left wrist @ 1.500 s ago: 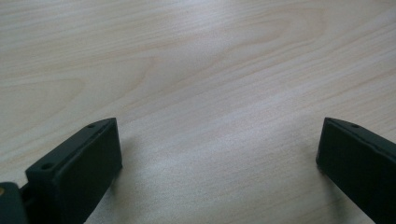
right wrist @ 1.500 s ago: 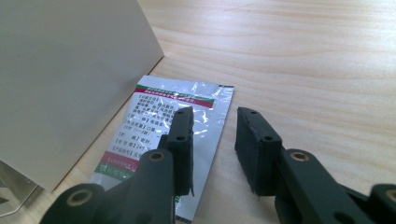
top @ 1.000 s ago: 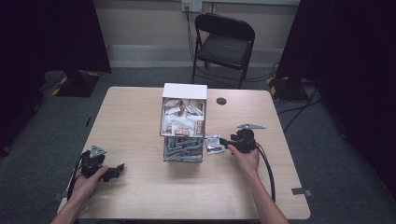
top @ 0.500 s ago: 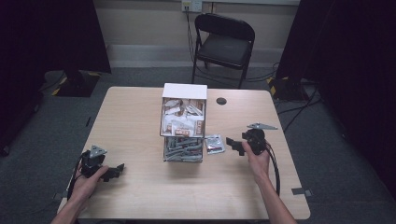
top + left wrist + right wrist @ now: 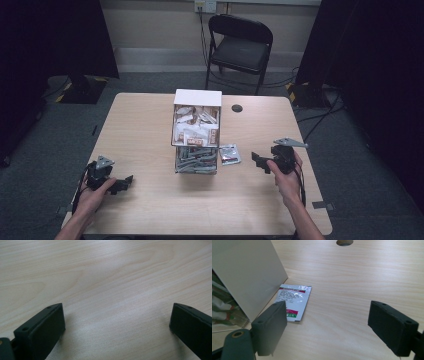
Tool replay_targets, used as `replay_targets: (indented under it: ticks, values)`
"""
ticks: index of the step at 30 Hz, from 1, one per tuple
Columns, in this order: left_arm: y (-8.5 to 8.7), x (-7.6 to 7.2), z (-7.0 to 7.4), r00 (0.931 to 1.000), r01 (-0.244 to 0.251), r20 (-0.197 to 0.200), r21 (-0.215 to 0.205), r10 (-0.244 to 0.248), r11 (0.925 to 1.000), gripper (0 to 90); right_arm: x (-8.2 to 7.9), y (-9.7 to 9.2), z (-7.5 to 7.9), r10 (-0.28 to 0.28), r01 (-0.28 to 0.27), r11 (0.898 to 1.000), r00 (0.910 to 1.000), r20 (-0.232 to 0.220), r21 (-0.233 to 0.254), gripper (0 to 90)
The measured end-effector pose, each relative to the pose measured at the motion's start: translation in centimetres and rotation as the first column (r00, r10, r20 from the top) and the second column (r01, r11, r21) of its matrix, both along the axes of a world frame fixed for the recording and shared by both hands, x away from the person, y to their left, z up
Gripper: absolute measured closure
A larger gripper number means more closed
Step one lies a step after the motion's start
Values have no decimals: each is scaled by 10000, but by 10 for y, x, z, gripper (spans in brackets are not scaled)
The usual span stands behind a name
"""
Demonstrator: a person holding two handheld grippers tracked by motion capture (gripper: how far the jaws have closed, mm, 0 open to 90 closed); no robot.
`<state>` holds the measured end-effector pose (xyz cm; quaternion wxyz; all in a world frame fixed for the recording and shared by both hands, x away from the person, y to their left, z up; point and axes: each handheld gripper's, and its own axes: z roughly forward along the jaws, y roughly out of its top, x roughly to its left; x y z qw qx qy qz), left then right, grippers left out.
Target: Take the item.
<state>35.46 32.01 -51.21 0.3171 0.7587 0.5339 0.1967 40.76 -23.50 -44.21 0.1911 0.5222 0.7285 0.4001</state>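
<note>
A white box [image 5: 196, 125] full of small packets stands mid-table, with a clear compartment [image 5: 196, 161] of more packets at its front. One silvery packet [image 5: 230, 154] lies flat on the table by the box's right side, also ahead of the right gripper's jaws [image 5: 293, 301]. My right gripper [image 5: 257, 159] hovers to the right of that packet, apart from it. Its jaws have just been opening and stand wide with nothing between them [image 5: 327, 312]. My left gripper [image 5: 125, 182] rests near the front left, open over bare wood [image 5: 116, 315].
A round cable hole [image 5: 237, 108] lies in the table [image 5: 150, 125] behind the box, to its right. A black folding chair [image 5: 240, 45] stands beyond the far edge. Cables run over the floor at the right.
My right gripper has drawn back to the right and risen a little, away from the packet beside the box, and its jaws are wider. The left gripper has stayed put.
</note>
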Motion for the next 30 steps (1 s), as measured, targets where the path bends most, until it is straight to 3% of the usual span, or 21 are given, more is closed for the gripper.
replay_targets:
  ticks: [17,30]
  values:
    - [0,0,0,10000,-1,2,1,1,10000,0,-40,-30,2,-322,319,9992,9994,-126,-221,147]
    - [0,0,0,10000,0,-1,7,0,10000,0,-59,-58,-13,-1036,994,9927,9927,-615,-676,148]
